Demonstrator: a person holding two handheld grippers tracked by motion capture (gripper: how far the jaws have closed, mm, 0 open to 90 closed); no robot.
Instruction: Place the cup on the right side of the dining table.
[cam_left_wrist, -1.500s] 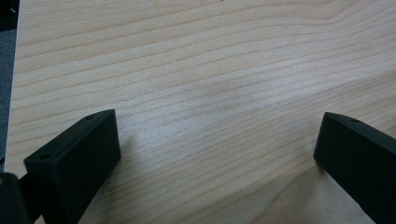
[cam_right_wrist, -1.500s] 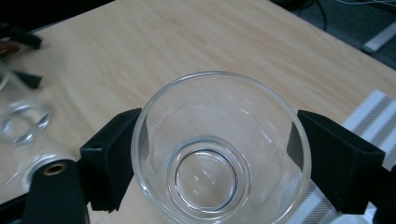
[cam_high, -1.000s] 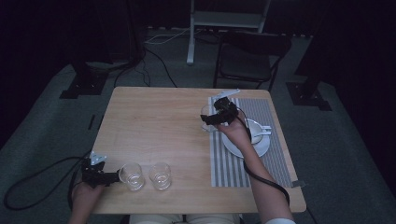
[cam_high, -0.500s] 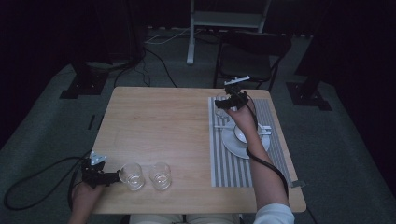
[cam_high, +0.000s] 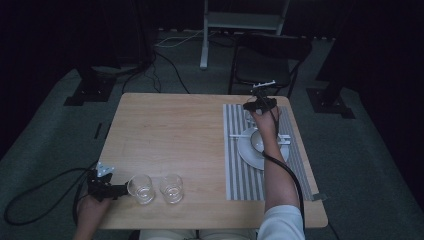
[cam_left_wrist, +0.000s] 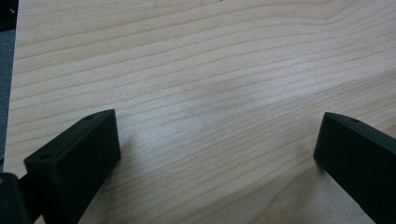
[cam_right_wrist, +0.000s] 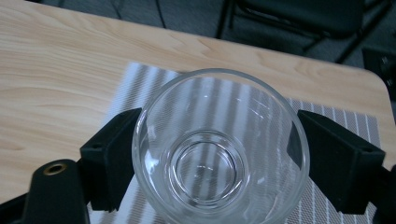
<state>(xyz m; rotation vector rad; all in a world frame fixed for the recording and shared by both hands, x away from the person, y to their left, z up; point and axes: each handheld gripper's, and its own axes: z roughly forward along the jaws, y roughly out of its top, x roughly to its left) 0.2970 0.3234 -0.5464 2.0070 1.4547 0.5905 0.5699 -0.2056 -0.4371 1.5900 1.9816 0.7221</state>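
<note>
Right gripper (cam_right_wrist: 210, 158) clamping clear glass (cam_right_wrist: 219, 149), over striped placemat (cam_right_wrist: 140, 84)

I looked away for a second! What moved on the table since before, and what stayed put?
The right gripper moved away from the person, from over the white plate to the far end of the striped placemat, with a clear glass between its jaws. The left gripper stayed at the near left edge, open, beside the two glasses there.
</note>
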